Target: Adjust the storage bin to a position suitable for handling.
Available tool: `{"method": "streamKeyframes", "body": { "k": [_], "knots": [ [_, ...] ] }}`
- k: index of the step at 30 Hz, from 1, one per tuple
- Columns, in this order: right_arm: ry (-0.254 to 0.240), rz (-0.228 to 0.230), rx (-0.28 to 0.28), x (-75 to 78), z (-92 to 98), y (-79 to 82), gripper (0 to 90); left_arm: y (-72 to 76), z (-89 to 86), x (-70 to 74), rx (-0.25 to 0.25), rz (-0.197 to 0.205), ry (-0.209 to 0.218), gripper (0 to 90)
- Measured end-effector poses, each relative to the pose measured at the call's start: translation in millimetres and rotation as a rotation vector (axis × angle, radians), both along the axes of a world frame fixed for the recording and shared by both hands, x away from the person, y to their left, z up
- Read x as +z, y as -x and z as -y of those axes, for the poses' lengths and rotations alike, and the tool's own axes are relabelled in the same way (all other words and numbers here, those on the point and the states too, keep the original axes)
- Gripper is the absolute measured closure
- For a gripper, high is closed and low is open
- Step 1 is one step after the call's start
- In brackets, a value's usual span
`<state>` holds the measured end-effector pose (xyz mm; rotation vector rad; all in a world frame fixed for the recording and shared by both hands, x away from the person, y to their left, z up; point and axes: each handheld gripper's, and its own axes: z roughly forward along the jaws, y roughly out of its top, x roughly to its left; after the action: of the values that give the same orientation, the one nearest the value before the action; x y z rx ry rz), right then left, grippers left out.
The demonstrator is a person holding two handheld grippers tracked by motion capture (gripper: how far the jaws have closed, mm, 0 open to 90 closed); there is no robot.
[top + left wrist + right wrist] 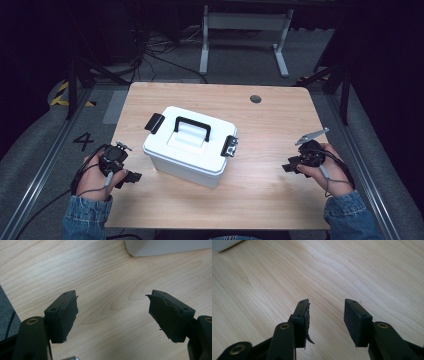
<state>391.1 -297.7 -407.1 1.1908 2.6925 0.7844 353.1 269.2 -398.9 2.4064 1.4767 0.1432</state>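
Between the two grippers sits the white box [189, 147], and it looks like nothing has been done to it yet. Its lid is on, and the black handle [192, 128] on top lies flat. The left gripper [131, 176] rests low on the table [280, 120] just beside the box's near left corner, with its jaws wide apart and nothing between them. In the left gripper view, a bit of the box's white wall [167, 247] shows just ahead of those jaws. The right gripper [291, 167] is well apart from the box, off past its right side, and its jaws are open too, holding nothing. A black clasp [154, 123] sticks out on the box's far left end, and another clasp [229, 146] is on the end facing the right gripper. My guess is that opening those clasps and lifting the lid are all still to do. Nothing lies in the way on the bare wood. Farther off, past the box, is a small dark round hole [255, 98] in the table, and beyond that a white stand [245, 30] on the floor.
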Motion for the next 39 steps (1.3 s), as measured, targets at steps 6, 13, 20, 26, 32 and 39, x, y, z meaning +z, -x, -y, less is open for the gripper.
{"method": "streamKeyframes", "body": {
  "k": [6,13,20,26,32,39],
  "knots": [
    [-0.025,0.020,0.014,6.6,-2.8,1.9,55.9,-0.4,1.3,1.1,0.006,0.008,0.014,23.6],
    [-0.057,0.037,0.039,15.1,-11.6,1.9,55.8,0.1,-0.7,4.4,-0.006,0.011,0.024,23.3],
    [-0.077,0.060,0.059,24.8,-16.6,2.3,55.7,0.5,-0.5,5.1,0.002,0.015,0.034,23.3],
    [-0.114,0.078,0.082,39.4,-26.0,3.2,55.2,1.2,-0.5,6.4,-0.002,0.021,0.033,23.3],
    [-0.122,0.104,0.132,58.4,-40.8,1.3,54.8,2.1,-1.5,7.3,-0.004,0.026,0.032,23.3],
    [-0.111,0.119,0.182,74.2,-60.9,-3.0,54.8,2.4,-1.3,6.7,-0.006,0.023,0.037,23.3]
  ]
}}
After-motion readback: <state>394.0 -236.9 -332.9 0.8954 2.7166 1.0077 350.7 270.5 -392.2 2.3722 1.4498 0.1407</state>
